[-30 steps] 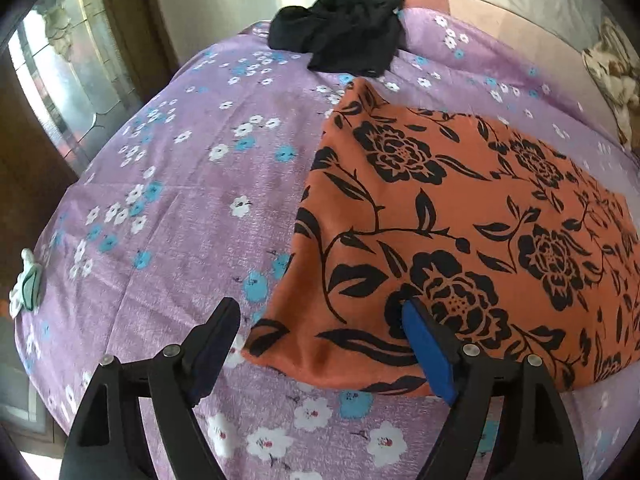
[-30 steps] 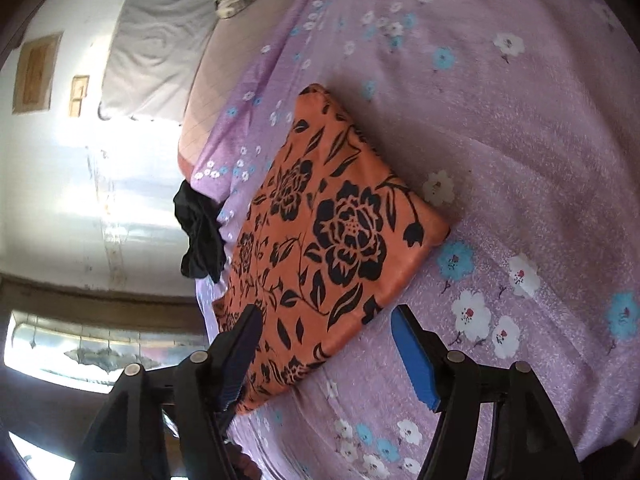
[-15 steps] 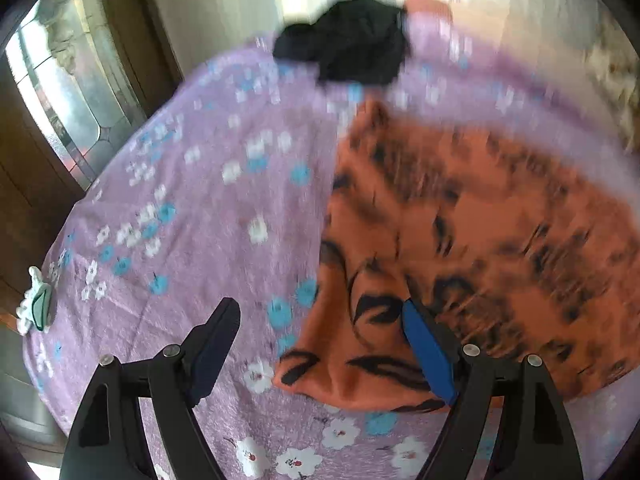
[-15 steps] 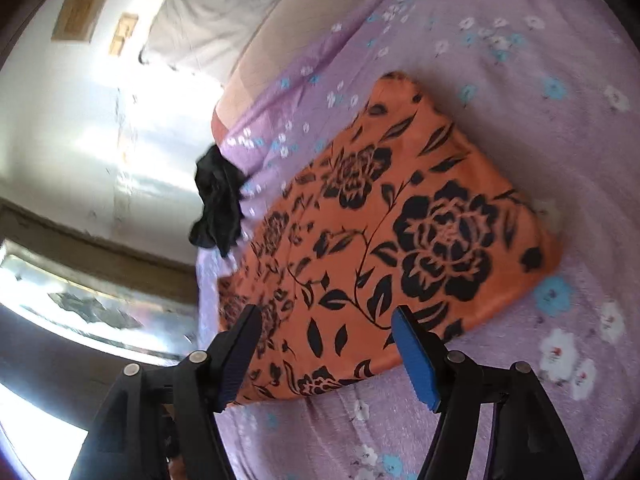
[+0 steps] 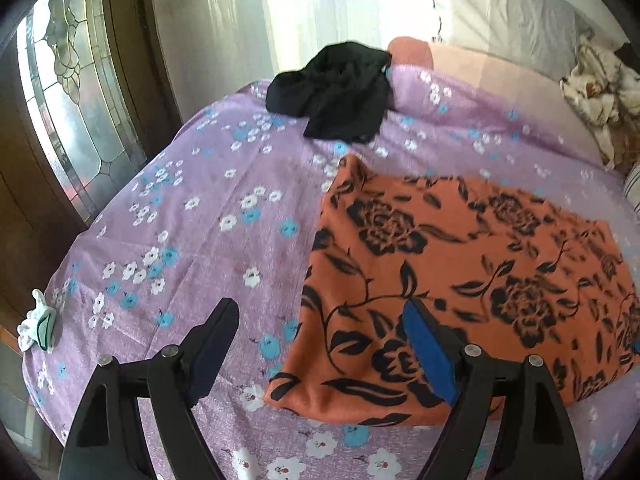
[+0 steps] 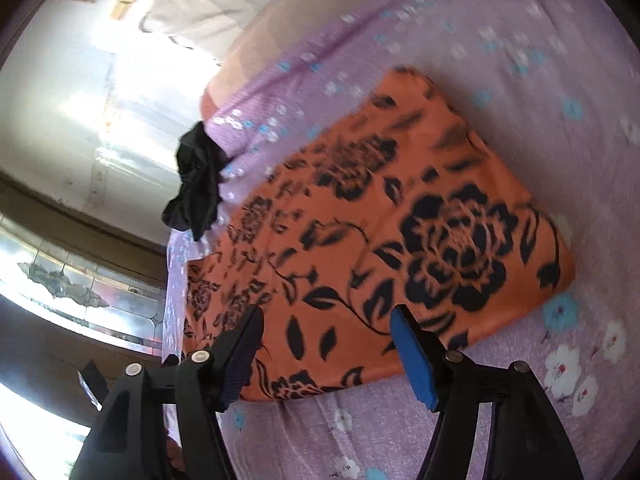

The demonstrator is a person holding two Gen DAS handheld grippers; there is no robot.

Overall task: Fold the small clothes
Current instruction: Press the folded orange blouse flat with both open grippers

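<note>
Holding both sets of fingers wide and empty, we have lifted our left gripper (image 5: 320, 344) and right gripper (image 6: 326, 346) back from the orange floral garment (image 5: 460, 264), now folded flat near the bed's (image 5: 192, 208) front edge; the black garment (image 5: 336, 92) at the far edge comes next.

Strong daylight floods through the curtain (image 5: 320, 20) and blows it out to white. The bedsheet (image 5: 200, 220) is evenly lit with soft shadows. The right wrist view is motion-blurred; both curve and darken at the edges.
</note>
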